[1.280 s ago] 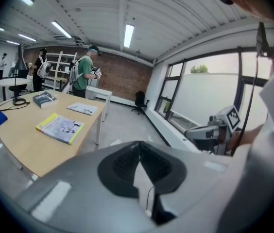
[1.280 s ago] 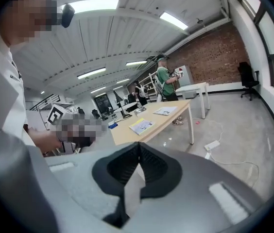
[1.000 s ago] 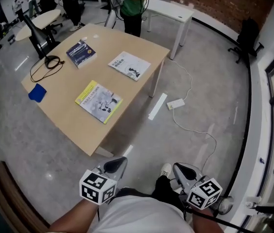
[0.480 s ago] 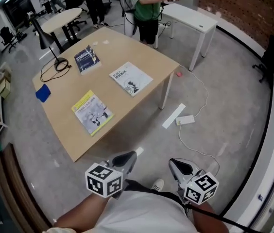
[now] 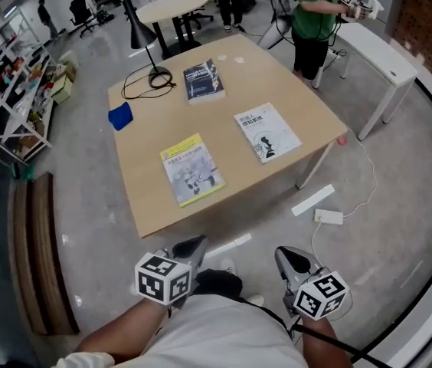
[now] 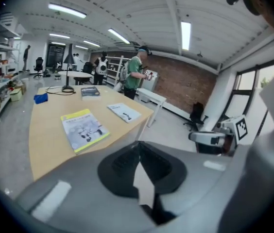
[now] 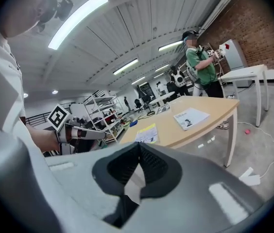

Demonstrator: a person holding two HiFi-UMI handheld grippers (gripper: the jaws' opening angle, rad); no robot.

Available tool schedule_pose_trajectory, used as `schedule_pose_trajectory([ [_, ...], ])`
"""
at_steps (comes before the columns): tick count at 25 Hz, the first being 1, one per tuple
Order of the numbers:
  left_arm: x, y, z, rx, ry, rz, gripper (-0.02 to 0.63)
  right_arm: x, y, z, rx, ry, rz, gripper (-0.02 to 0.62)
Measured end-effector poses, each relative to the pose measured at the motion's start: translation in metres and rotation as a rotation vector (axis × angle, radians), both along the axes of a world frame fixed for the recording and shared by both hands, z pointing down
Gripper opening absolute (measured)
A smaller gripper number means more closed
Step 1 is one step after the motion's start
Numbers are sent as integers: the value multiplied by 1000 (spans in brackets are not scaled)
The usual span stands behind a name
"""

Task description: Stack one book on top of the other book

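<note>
Both grippers are held low, close to the person's body and well apart from the desk. The left gripper is seen with its jaws pressed together and nothing between them. The right gripper is likewise closed tight and empty. No book is touched by either gripper.

Three books are laid flat on the wooden desk, all apart from one another. A yellow-edged book is placed nearest the person, towards the front of the desk. A white book is set to its right, near the desk's right edge. A dark blue book is found at the far side. No book is stacked on another.

A blue cloth is seen at the desk's left edge, and a black lamp with a looped cable is stood at the far left corner. Beyond the desk, a person in a green shirt is seen beside a white table. A power strip is left on the floor to the right of the desk.
</note>
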State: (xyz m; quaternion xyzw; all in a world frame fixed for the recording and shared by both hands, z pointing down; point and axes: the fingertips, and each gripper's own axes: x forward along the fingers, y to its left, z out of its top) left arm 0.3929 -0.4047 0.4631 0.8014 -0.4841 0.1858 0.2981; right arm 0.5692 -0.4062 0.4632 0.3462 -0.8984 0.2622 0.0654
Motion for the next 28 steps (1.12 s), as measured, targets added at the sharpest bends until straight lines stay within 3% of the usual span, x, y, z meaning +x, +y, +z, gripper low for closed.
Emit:
schedule_pose_trajectory([
  [5, -36, -24, 28, -43, 13, -123, 6, -35, -34, 4, -25, 69, -102, 2],
  [11, -75, -76, 47, -27, 56, -248, 6, -82, -82, 28, -32, 197, -259, 2],
  [18, -123, -87, 91, -122, 72, -356, 6, -145, -139, 74, -49, 353, -385, 2],
  [21, -136, -86, 111, -167, 88, -406, 45, -163, -160, 97, -73, 424, -407, 2],
  [25, -135, -86, 137, -241, 111, -441, 83, -171, -183, 127, -154, 462, -407, 105],
  [28, -135, -95, 151, -266, 115, -474, 129, -179, -199, 145, -221, 437, -395, 157],
])
